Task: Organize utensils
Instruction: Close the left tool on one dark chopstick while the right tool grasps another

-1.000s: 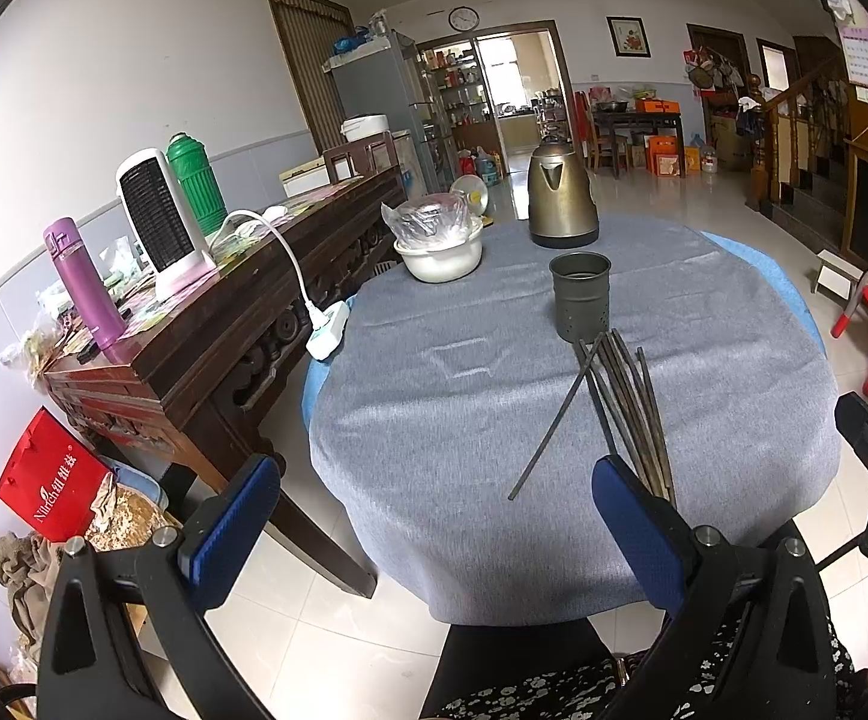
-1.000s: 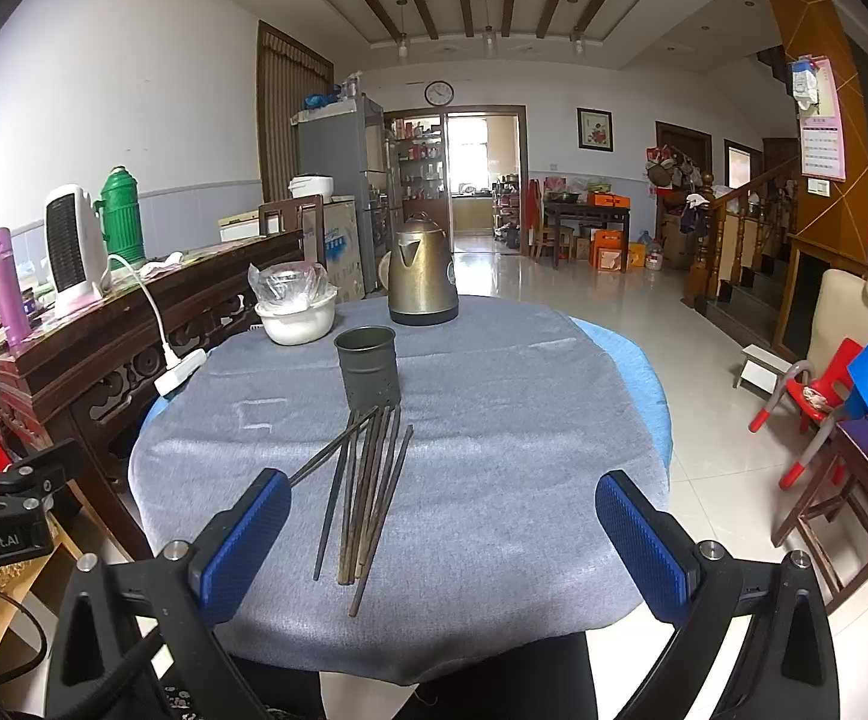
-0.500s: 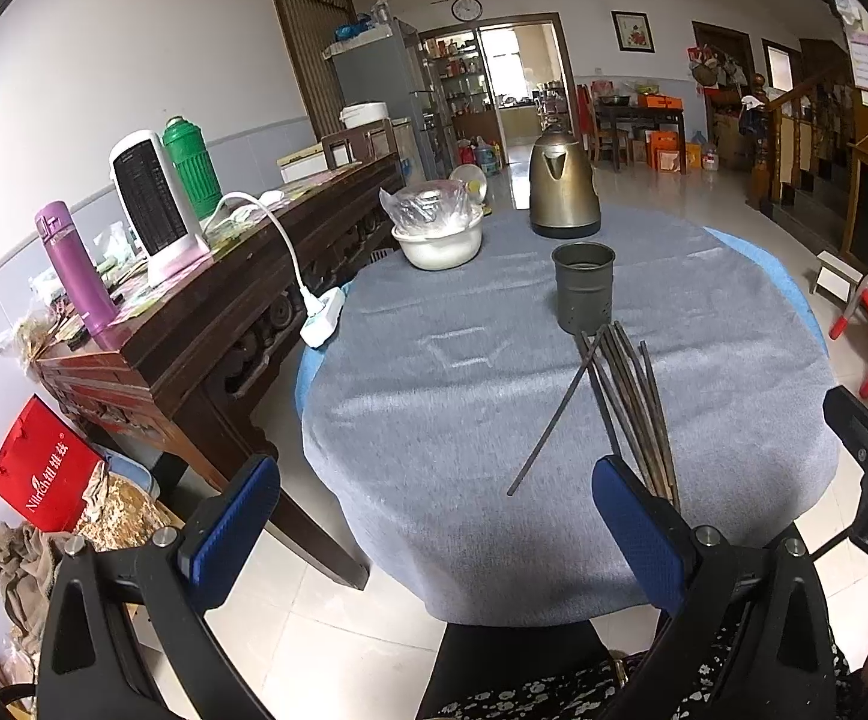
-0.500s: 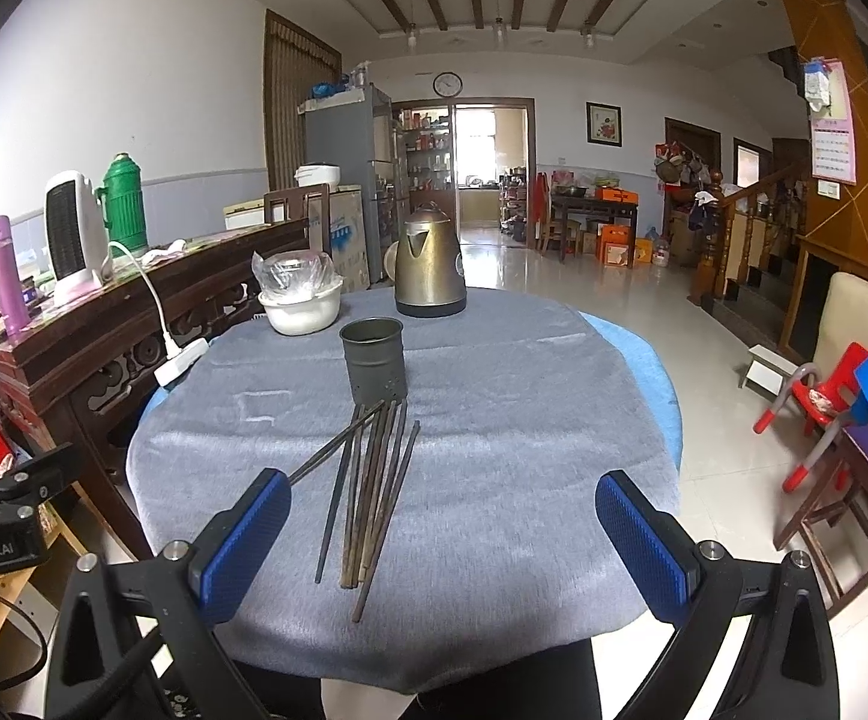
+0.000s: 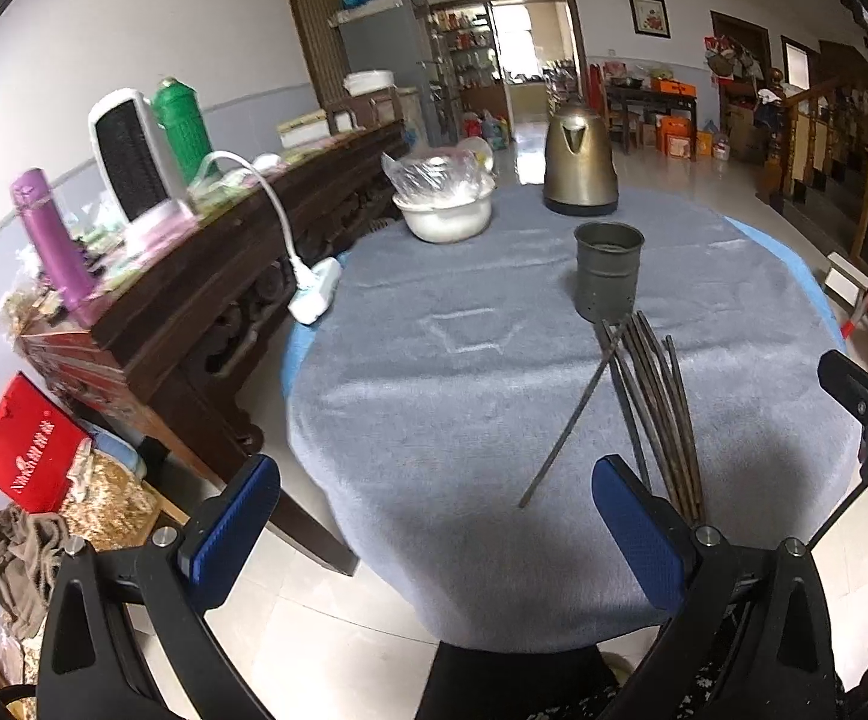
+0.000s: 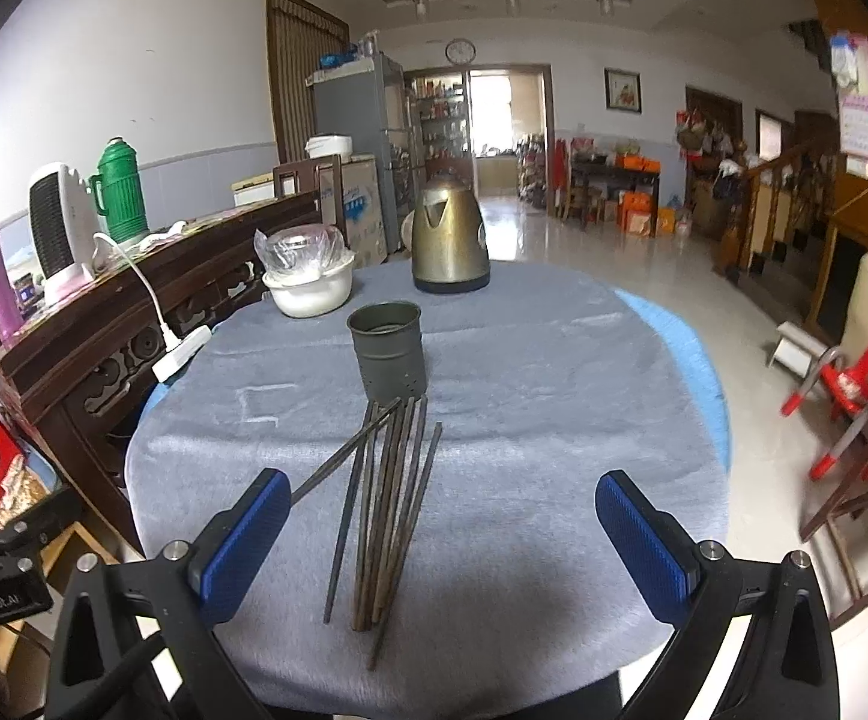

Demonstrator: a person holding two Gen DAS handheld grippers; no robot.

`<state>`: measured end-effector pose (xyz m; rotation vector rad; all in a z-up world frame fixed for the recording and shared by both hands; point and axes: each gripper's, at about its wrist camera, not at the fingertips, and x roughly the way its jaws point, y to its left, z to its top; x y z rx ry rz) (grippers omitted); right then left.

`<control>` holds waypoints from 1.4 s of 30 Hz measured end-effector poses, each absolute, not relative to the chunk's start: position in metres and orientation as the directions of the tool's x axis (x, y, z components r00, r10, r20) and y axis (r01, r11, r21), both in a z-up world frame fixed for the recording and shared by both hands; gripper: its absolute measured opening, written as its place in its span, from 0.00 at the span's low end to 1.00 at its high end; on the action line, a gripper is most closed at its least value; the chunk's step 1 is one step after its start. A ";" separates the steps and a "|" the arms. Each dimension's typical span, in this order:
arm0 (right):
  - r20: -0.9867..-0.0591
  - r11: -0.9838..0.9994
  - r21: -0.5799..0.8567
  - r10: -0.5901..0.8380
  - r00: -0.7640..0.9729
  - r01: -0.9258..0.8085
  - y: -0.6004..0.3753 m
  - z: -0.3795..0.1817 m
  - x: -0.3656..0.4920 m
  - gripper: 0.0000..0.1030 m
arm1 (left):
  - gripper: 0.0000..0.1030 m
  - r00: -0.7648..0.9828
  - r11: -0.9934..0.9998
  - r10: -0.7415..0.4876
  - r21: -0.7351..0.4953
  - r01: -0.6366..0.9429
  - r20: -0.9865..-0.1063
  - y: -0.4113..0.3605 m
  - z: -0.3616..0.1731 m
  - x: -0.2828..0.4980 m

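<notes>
Several dark chopsticks point(image 6: 389, 501) lie in a loose bundle on the grey tablecloth point(image 6: 542, 420), pointing toward a dark metal holder cup point(image 6: 387, 348) that stands upright behind them. In the left wrist view the chopsticks point(image 5: 653, 414) lie right of centre and the cup point(image 5: 607, 273) stands beyond them. My right gripper point(image 6: 434, 540) is open, held above the near ends of the chopsticks with nothing between its blue pads. My left gripper point(image 5: 434, 525) is open too, at the table's near edge, left of the bundle. One chopstick point(image 5: 572, 414) lies askew across the others.
A brass kettle point(image 6: 449, 249) and a white bowl with a plastic bag point(image 6: 309, 282) stand at the table's far side. A dark wooden sideboard point(image 5: 194, 276) with a heater, flasks and a power strip point(image 5: 314, 294) runs along the left. Red chairs point(image 6: 842, 384) stand at the right.
Both grippers have moved forward toward the table, so chopsticks and cup appear nearer. Nothing on the table has moved.
</notes>
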<state>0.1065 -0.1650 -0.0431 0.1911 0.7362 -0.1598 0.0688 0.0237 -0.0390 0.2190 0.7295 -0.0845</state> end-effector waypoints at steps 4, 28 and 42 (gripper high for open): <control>-0.721 0.957 0.207 0.009 0.693 0.203 -0.185 -0.063 0.131 1.00 | 1.00 0.657 0.971 -0.071 0.098 0.217 -0.750 0.018 -0.059 0.103; -0.827 0.758 0.556 0.465 0.315 0.341 -0.242 -0.218 0.294 0.26 | 0.49 0.305 0.874 -0.327 -0.164 0.457 -0.894 -0.074 -0.151 0.275; -0.825 0.758 0.563 0.492 0.277 0.329 -0.238 -0.231 0.306 0.08 | 0.14 0.182 0.820 -0.376 -0.235 0.522 -0.908 -0.105 -0.168 0.311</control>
